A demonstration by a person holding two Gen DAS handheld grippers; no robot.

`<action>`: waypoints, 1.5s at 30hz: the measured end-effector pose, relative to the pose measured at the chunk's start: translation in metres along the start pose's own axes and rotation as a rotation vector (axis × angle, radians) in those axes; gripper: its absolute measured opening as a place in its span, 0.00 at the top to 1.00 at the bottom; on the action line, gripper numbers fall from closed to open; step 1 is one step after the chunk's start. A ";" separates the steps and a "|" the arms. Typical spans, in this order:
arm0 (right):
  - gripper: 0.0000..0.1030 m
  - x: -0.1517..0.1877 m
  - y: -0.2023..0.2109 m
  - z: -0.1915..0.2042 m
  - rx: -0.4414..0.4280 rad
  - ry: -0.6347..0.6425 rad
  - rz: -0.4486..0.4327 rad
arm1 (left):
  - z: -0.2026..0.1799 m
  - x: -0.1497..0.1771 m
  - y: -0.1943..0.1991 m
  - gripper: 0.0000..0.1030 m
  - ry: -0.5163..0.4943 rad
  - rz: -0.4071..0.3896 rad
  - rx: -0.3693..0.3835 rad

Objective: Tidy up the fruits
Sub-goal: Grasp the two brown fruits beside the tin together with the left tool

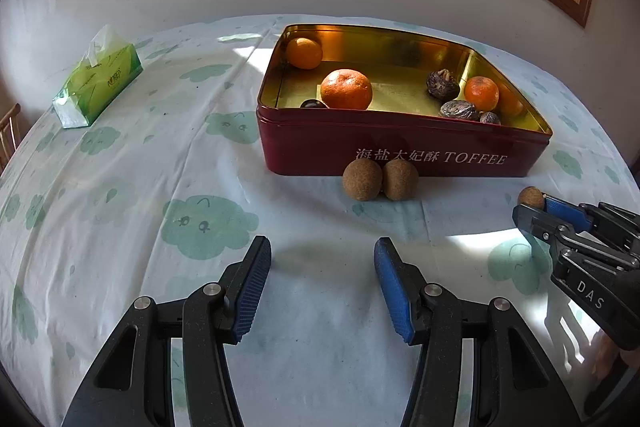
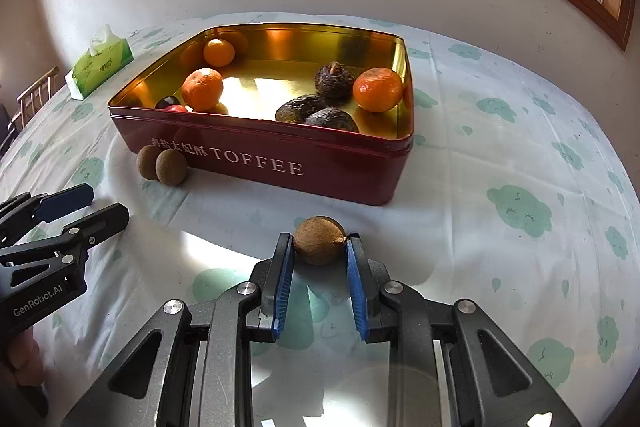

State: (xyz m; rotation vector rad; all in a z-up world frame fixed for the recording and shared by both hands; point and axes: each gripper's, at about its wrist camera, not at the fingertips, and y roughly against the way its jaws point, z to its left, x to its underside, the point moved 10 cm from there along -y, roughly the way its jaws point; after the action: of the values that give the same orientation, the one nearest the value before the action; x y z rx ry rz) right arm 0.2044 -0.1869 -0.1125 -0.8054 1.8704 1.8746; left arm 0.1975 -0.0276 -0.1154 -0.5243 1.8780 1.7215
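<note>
A red toffee tin (image 1: 400,155) (image 2: 280,167) with a gold inside holds three oranges (image 1: 346,89) (image 2: 378,89), several dark wrinkled fruits (image 1: 443,85) (image 2: 334,79) and a small dark round fruit. Two brown longans (image 1: 362,179) (image 2: 171,167) lie on the cloth against the tin's front wall. My right gripper (image 2: 320,247) is shut on a third brown longan (image 2: 319,239), in front of the tin; it also shows in the left wrist view (image 1: 534,207). My left gripper (image 1: 322,259) is open and empty, in front of the two longans.
A green tissue pack (image 1: 98,83) (image 2: 102,65) lies at the far left of the table. The table has a white cloth with green cloud prints (image 1: 208,227). A wall and window stand behind. A wooden chair (image 2: 34,99) is at the left edge.
</note>
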 end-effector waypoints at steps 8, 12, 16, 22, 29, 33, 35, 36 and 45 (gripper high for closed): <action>0.77 0.001 0.002 -0.026 0.027 -0.031 -0.005 | -0.015 -0.004 -0.006 0.47 -0.014 -0.002 0.018; 0.77 0.001 0.002 -0.032 0.026 -0.039 -0.007 | -0.021 -0.007 -0.008 0.47 -0.016 -0.002 0.029; 0.76 0.002 0.002 -0.033 0.022 -0.043 -0.007 | -0.029 -0.009 -0.010 0.47 -0.030 -0.004 0.038; 0.76 0.002 0.002 -0.033 0.009 -0.055 -0.008 | -0.037 -0.015 -0.016 0.47 -0.041 -0.004 0.027; 0.76 0.002 0.002 -0.034 -0.003 -0.064 -0.009 | -0.038 -0.024 -0.024 0.47 -0.029 -0.005 0.015; 0.76 0.002 0.002 -0.034 -0.003 -0.065 -0.009 | -0.035 -0.029 -0.027 0.47 -0.020 -0.005 0.014; 0.76 0.002 0.002 -0.034 -0.003 -0.065 -0.009 | -0.034 -0.031 -0.028 0.47 -0.017 -0.004 0.012; 0.76 0.002 0.002 -0.034 -0.003 -0.064 -0.009 | -0.034 -0.032 -0.029 0.47 -0.015 -0.004 0.009; 0.76 0.002 0.002 -0.035 -0.002 -0.064 -0.009 | -0.030 -0.035 -0.032 0.52 -0.005 -0.007 -0.006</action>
State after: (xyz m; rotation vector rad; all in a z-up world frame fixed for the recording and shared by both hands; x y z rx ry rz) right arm 0.2064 -0.2215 -0.1104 -0.7446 1.8234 1.8750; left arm 0.2409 -0.0632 -0.1173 -0.5280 1.8660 1.7235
